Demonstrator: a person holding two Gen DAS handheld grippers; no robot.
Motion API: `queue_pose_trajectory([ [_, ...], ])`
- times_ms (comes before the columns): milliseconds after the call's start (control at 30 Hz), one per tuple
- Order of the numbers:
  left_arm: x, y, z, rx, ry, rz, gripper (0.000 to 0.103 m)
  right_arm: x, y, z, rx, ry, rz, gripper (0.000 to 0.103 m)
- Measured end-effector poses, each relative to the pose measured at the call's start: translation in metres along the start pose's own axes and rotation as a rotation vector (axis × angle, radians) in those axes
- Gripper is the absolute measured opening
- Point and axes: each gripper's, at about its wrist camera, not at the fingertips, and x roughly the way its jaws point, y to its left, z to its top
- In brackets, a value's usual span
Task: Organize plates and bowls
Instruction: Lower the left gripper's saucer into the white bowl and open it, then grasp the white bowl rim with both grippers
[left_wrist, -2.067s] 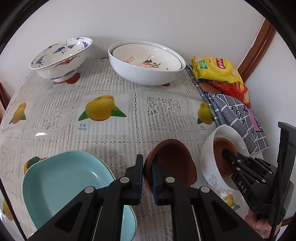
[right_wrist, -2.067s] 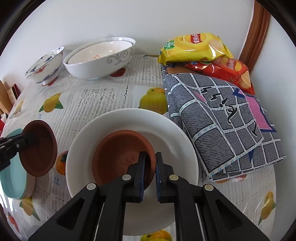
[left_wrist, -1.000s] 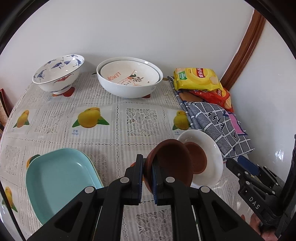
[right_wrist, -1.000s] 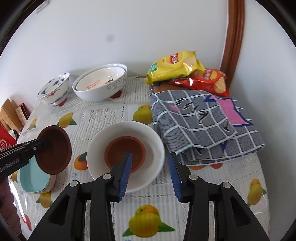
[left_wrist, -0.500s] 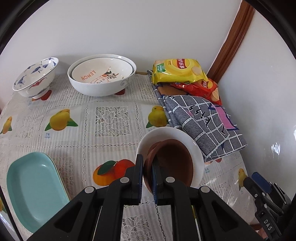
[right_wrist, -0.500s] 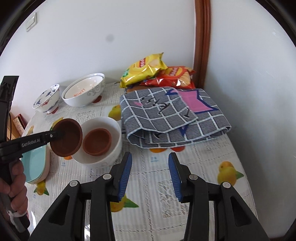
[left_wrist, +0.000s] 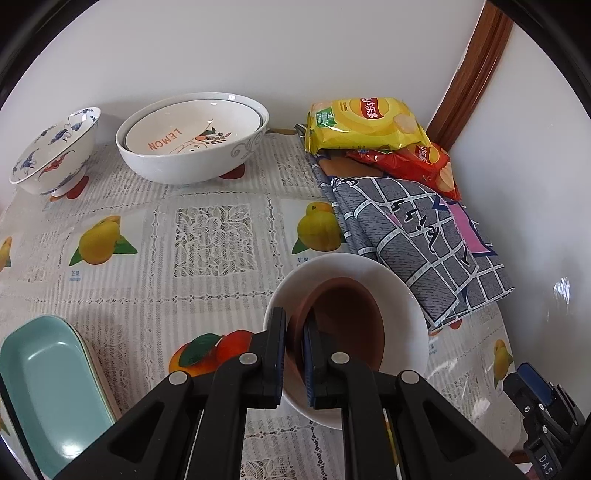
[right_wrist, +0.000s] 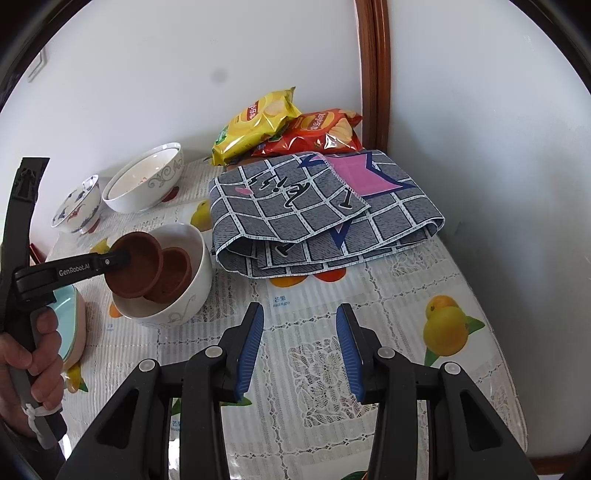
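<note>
My left gripper (left_wrist: 294, 328) is shut on the rim of a brown bowl (left_wrist: 347, 325) and holds it tilted inside a white bowl (left_wrist: 402, 291). In the right wrist view the held brown bowl (right_wrist: 135, 267) leans over a second brown bowl (right_wrist: 173, 273) that sits in the white bowl (right_wrist: 192, 291). My right gripper (right_wrist: 300, 332) is open and empty, above the tablecloth to the right of the white bowl.
Two nested large white bowls (left_wrist: 192, 142) and a blue-patterned bowl (left_wrist: 53, 151) stand at the back. Stacked teal dishes (left_wrist: 48, 384) lie front left. A folded grey cloth (left_wrist: 417, 236) and two crisp bags (left_wrist: 362, 123) lie right, by the wall.
My left gripper has carried the brown bowl right and lowered it into the white bowl. My right gripper let go of the other brown bowl, opened and drew back to the right.
</note>
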Motion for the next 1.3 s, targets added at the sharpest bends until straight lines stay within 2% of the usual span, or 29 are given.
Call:
queue_pose_trajectory([
  [700,0.019,-0.004,-0.003,-0.023,0.061,-0.078,0.010,0.019,0.017,-0.005,-0.016,0.059,0.031,0.041],
  [900,0.015,-0.005,-0.002,0.006,0.074,-0.067,0.014,0.023,0.026,-0.002,-0.019,0.065,0.050,0.041],
  [1033,0.000,-0.002,0.001,0.026,0.030,-0.064,0.020,0.028,0.033,0.004,-0.009,0.065,0.092,0.041],
  [1233,-0.009,0.011,0.006,0.020,0.009,-0.030,0.020,0.042,0.047,0.015,0.007,0.091,0.153,0.040],
  [1300,-0.007,0.018,0.006,0.007,0.019,-0.019,0.020,0.046,0.054,0.018,-0.001,0.088,0.155,0.034],
])
